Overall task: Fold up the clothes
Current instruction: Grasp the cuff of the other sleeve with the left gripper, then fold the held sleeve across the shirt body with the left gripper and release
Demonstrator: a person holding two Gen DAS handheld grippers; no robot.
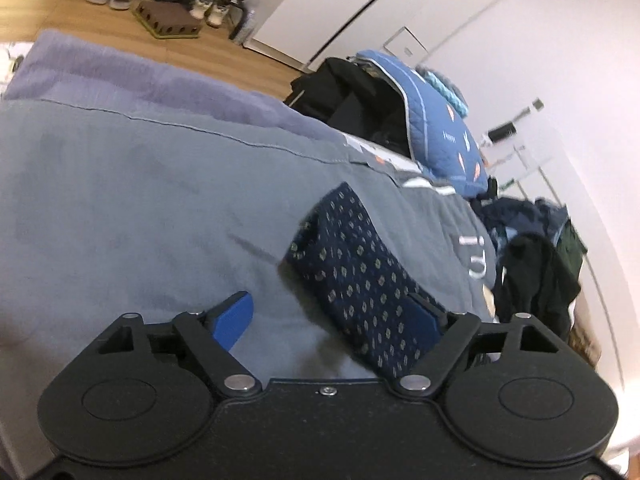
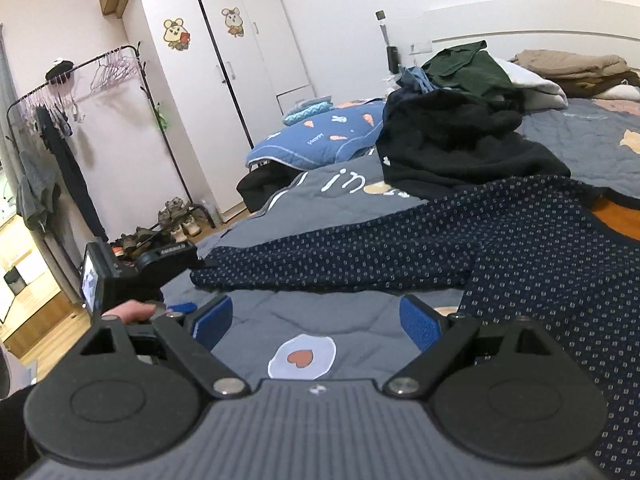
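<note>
Right wrist view alone shows navy dotted fabric garment [image 2: 420, 240] spread whole; right gripper [image 2: 316, 318] spread, empty. Left gripper [image 1: 332, 316] spread around its sleeve end. Grey quilted bed cover [image 1: 120, 200]; white wardrobe [image 2: 224, 64].

Left gripper [image 1: 332, 320]: bare grey quilt [image 1: 120, 200] ahead and left is free; dotted navy sleeve [image 1: 356, 272] blocks its right finger side. Right gripper [image 2: 316, 322]: quilt between fingers free; sleeve crosses just ahead, black clothes pile [image 2: 460, 148] beyond.
</note>
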